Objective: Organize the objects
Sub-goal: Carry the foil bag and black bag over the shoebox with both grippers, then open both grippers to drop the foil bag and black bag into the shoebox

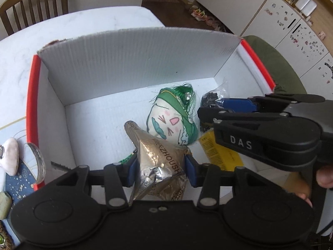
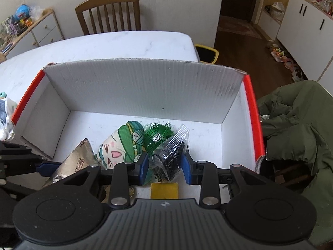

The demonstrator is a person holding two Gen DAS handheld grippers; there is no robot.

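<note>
Step in hand: both loads are being lowered into the white corrugated box with red rims [image 2: 133,87] on the white marble desk [image 2: 116,43].
Left hand-held gripper [image 1: 160,171]: clamped on the crinkled gold foil packet [image 1: 160,156], low over the box's near-left floor.
Right hand-held gripper [image 2: 165,169]: closed on a clear plastic bag of small black parts [image 2: 172,156], near the box's middle front.
Next move: probably release each, then lift clear without snagging.
Count in box: one green-and-white cartoon plush [image 2: 118,148], one yellow card [image 2: 164,190], one packet, one bag.
Outside, desk's left edge: a few small items, unclear.
</note>
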